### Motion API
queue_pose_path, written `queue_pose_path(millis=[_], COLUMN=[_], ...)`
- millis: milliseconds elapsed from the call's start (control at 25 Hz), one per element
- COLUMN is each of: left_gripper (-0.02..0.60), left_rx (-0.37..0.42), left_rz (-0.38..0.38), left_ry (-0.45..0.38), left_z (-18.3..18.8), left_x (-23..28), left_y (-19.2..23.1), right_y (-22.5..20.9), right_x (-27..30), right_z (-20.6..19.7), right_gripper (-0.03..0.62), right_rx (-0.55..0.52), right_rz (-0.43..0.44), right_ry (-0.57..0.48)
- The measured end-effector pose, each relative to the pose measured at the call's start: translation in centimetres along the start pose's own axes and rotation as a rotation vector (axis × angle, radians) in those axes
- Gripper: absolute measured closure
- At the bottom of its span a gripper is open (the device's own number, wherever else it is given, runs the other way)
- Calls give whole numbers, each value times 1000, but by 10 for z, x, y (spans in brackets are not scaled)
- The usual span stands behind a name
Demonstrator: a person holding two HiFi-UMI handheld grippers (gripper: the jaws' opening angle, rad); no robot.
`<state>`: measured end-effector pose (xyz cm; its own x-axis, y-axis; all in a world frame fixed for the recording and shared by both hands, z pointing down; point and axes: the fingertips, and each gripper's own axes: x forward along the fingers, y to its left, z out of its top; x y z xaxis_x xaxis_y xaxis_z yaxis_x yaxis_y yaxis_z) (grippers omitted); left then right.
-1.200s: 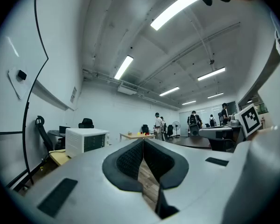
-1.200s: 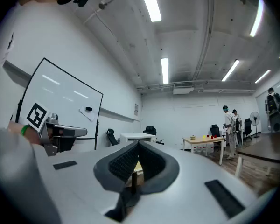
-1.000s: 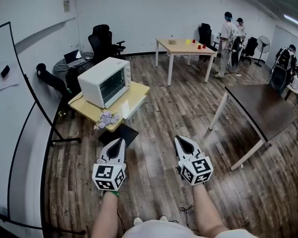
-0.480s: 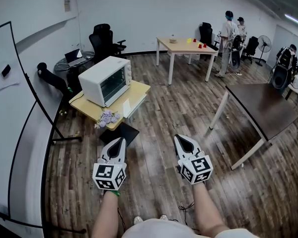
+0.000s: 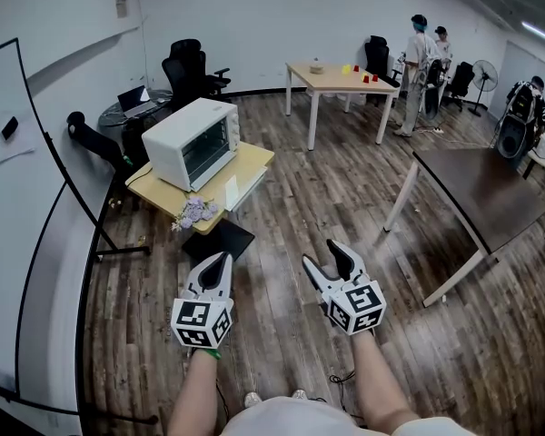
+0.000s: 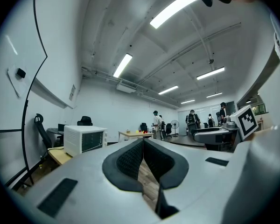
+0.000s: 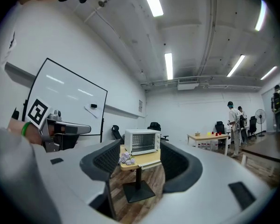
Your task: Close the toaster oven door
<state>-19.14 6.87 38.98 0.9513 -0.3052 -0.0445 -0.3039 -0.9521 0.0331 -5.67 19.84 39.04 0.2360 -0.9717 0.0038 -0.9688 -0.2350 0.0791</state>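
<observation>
Wood-floor office: white boxy toaster oven at 11 o'clock on a small light-wood table, well apart from you. Left gripper is clenched and empty, right gripper is opening on nothing. Slam the door and you'll likely shove the oven backward.

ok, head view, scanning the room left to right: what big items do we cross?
black-framed whiteboard → white box-shaped toaster oven → pale rectangular wooden table → dark brown rectangular table

A brown wood floor and white walls were seen. Black chairs were set by the wall, a dark table at the right. Long lights were lit.
</observation>
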Motion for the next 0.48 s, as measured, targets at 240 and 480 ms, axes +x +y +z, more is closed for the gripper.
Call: queue_pose_path(millis=[240,480], left_gripper=[568,568], left_rx=[2,9], left_rz=[1,6], left_ry=[2,0], left_z=[0,0], left_x=[4,12], left_y=[-4,-9], right_y=[-7,-16], right_x=[2,6], right_z=[3,1], right_gripper=[56,54], right_rx=[-1,-2], right_rz=[-12,-8], right_ry=[-23,-22])
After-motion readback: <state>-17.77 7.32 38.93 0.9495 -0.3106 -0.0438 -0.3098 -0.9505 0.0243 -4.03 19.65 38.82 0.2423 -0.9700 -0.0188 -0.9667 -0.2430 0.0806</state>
